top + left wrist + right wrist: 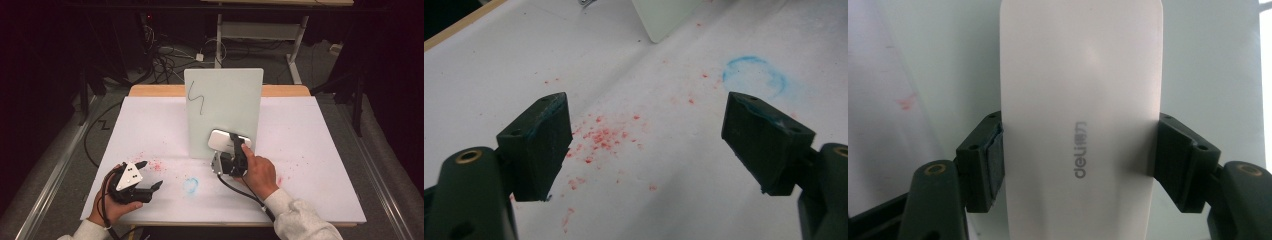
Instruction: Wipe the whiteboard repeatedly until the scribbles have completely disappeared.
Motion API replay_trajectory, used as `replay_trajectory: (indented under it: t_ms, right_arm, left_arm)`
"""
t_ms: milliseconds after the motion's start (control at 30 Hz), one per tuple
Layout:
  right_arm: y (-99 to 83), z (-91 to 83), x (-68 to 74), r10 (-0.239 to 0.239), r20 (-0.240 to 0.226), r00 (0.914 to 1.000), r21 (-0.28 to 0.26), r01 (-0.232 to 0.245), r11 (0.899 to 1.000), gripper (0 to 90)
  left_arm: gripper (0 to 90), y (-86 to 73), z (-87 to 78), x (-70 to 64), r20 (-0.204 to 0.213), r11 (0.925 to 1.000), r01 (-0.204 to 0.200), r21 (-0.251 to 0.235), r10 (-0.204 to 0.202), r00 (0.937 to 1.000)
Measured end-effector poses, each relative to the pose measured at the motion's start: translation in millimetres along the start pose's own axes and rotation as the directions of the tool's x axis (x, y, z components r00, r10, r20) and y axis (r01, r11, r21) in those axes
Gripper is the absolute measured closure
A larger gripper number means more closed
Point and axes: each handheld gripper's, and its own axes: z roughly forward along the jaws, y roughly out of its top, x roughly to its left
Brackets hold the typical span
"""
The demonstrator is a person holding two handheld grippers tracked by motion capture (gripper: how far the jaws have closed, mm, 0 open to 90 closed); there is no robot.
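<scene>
An upright whiteboard stands mid-table with a black squiggle drawn on its upper left. My right gripper is shut on a white eraser, held against the board's lower right part. In the right gripper view the eraser, marked "deli", sits squeezed between both jaws with the pale board behind it. My left gripper rests low at the front left, open and holding nothing. In the left gripper view its jaws stand wide apart over the paper, the left gripper above red specks.
White paper covers the table, with red marker specks and a blue smudged ring near the front. The blue ring and the board's bottom corner lie ahead of the left gripper. Cables and desk legs sit on the floor beyond the table.
</scene>
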Motion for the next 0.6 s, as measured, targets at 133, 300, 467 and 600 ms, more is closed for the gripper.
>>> replay_trajectory:
  t_ms: [133,300,467,600]
  right_arm:
    - [2.5,-0.2,3.8,0.003,0.004,1.0,0.011,-0.003,1.0,31.0]
    - [6.4,0.3,18.9,-0.033,-0.021,0.9992,0.006,0.033,0.999,30.9]
    - [-4.8,-1.3,23.1,-0.041,-0.027,0.9988,0.02,0.041,0.999,30.9]
    - [-22.4,-3.8,21.0,-0.023,-0.035,0.9991,0.044,0.025,0.999,31.0]
  left_arm:
    - [19.2,0.3,0.8,-0.1,0.001,1.0,-0.003,0.004,0.003,1.0]
    - [19.2,0.6,0.9,-1.5,0.0,1.0,-0.005,0.004,0.005,1.0]
    - [19.2,0.4,1.2,-1.6,0.001,1.0,-0.005,0.006,0.004,1.0]
    - [19.2,1.0,0.9,-1.9,-0.001,1.0,-0.007,0.007,0.007,1.0]
